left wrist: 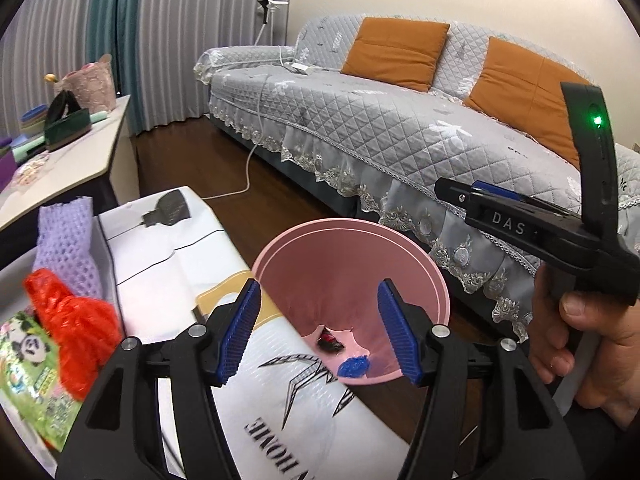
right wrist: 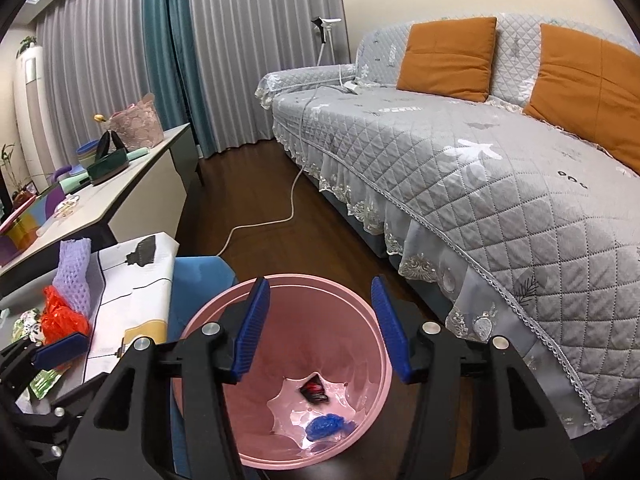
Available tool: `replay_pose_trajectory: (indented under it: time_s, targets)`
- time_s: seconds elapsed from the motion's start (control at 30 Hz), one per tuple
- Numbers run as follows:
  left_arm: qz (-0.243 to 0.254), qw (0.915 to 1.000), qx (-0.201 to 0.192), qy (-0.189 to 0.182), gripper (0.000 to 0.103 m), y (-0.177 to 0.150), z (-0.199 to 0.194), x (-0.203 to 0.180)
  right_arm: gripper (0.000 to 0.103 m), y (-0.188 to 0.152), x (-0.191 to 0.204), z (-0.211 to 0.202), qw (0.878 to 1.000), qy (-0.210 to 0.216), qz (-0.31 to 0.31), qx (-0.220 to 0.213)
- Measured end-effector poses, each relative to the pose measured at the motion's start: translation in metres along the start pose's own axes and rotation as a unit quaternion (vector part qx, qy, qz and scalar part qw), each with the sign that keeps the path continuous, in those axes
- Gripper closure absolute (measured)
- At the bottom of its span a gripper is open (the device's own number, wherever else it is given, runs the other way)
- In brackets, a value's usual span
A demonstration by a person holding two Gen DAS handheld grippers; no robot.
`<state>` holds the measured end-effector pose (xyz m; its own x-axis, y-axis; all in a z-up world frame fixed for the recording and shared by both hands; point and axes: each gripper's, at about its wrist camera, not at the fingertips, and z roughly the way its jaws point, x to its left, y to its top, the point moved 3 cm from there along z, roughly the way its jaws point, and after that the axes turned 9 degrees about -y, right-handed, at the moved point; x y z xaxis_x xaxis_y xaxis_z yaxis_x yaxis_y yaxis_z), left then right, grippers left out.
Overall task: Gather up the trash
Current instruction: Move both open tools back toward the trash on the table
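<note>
Held both the left gripper [left wrist: 318, 330] and right gripper [right wrist: 320, 330] open, empty, above the pink bin [right wrist: 360, 320]; red wrapper [right wrist: 315, 391] and blue scrap [right wrist: 326, 426] at its bottom.

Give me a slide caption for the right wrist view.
Open right gripper above the pink bin, which holds a blue scrap and a dark wrapper.

Green panda packet [left wrist: 28, 364] cut off, print unreadable.
</note>
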<state>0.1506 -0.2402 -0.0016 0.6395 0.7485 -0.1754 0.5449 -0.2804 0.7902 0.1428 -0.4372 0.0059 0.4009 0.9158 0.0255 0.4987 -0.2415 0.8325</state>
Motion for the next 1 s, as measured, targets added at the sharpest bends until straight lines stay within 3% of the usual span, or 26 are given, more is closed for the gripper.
replay_pose_trajectory:
  time_s: [0.67, 1.0]
  targets:
    - [-0.008, 0.9984, -0.038, 0.040, 0.043, -0.008, -0.109, 0.032, 0.049, 0.004, 0.028, -0.042, 0.999, 0.012, -0.019, -0.036]
    - [-0.033, 0.9957, -0.053, 0.069, 0.043, -0.035, -0.140, 0.061, 0.049, 0.003, 0.045, -0.058, 0.998, 0.013, -0.037, -0.052]
